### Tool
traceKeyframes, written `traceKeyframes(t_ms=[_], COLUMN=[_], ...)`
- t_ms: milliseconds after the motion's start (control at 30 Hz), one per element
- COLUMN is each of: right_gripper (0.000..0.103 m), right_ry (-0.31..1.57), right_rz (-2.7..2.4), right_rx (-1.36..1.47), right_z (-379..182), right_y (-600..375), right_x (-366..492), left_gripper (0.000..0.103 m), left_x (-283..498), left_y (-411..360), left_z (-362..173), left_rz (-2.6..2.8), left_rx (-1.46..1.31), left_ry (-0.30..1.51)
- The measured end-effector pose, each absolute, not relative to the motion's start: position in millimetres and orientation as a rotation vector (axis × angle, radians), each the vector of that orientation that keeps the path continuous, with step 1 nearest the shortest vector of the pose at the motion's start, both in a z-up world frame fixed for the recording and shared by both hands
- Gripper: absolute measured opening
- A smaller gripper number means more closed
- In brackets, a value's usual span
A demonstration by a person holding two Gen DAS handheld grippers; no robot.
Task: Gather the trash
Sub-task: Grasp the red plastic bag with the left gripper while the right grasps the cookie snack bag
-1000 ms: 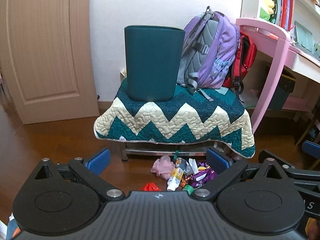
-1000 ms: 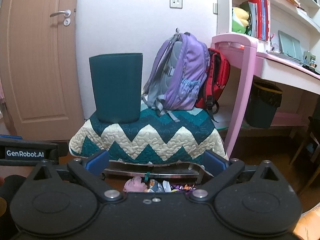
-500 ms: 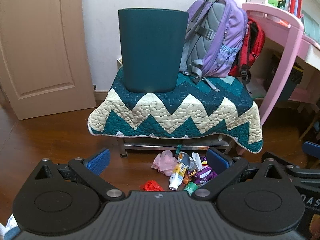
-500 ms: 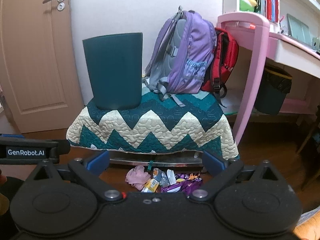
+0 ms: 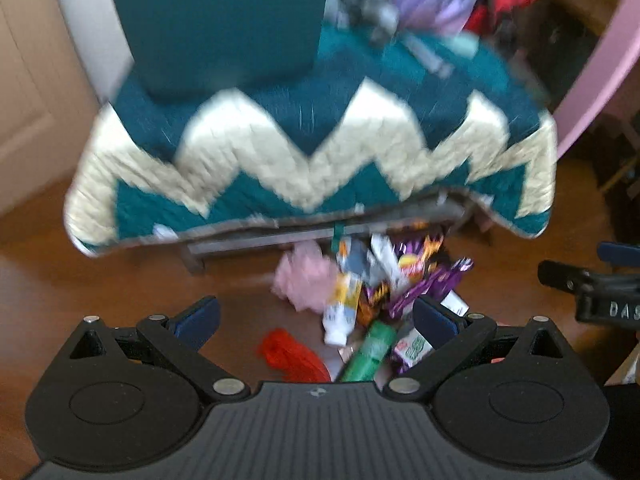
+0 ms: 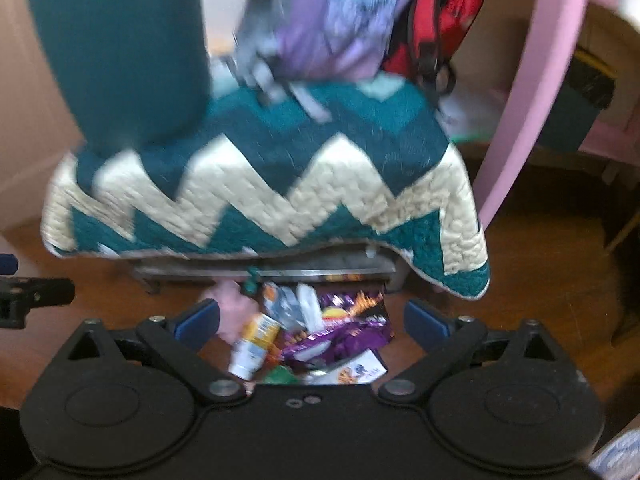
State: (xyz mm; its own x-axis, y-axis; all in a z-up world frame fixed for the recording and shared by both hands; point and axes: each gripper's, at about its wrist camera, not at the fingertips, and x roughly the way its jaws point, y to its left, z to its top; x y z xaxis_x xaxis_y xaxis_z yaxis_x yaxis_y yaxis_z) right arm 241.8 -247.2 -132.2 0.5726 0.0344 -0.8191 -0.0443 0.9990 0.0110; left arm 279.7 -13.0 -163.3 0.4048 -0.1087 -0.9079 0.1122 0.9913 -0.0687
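Left gripper (image 5: 316,320): jaws spread wide, nothing between the blue pads, held above the wooden floor (image 5: 120,280). Right gripper (image 6: 312,322): jaws likewise spread wide, nothing clamped. Trash pile (image 5: 376,300) on the floor at 12 o'clock from both grippers, just in front of the low bench frame (image 5: 320,232) and partly under the overhanging zigzag quilt (image 5: 312,140). Pile contents in the left wrist view: pink crumpled wad (image 5: 306,276) at 11 o'clock, white tube (image 5: 342,308) in the middle, purple wrappers (image 5: 424,284) at 1 o'clock, red scrap (image 5: 290,356) and green cylinder (image 5: 368,354) nearest the gripper body, both cut off by it. Heavy motion blur in both views; wrapper print unreadable. Teal bin (image 5: 220,20) standing on the quilt at 11 o'clock, rim cropped by the frame top. Purple backpack (image 6: 328,20) and red bag (image 6: 436,12) beside it, tops cropped. Dark container (image 6: 576,108) under the pink desk (image 6: 532,80), possibly a second bin.
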Motion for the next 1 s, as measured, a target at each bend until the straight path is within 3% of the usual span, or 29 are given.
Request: traceKeyframes(t_ms=[267,467,800,900,1000], right_gripper=[0.084,0.079,0.079,0.082,0.087], right_ry=[1.251,1.392,1.600,1.613,1.594], right_rz=[-0.109,-0.184,-0.376,-0.355,-0.368], right_rx=[0.166,0.217,0.306,0.372,0.495], right_z=[-269.4,-348.7,-428.4,-448.7,-465.9], right_y=[-282.9,-299.0,-342.0,-333.6,-326.6], right_x=[343.2,377.8,354.2,352.7,353.4], left_gripper=[0.102,0.102,0.101,0.097,0.086], left_x=[326.3,346.7,352.1,350.4,350.6], left_y=[-49.0,-21.7,11.2,17.0,24.6], left_z=[-310.9,-401.3,-487.7,-503.8,-519.3], left_rz=[-0.149,0.008,0.195,0.221,0.242], left_rx=[0.046,-0.046,-0.228,-0.274,-0.317], left_ry=[1.319,1.484,1.616,1.640,1.671])
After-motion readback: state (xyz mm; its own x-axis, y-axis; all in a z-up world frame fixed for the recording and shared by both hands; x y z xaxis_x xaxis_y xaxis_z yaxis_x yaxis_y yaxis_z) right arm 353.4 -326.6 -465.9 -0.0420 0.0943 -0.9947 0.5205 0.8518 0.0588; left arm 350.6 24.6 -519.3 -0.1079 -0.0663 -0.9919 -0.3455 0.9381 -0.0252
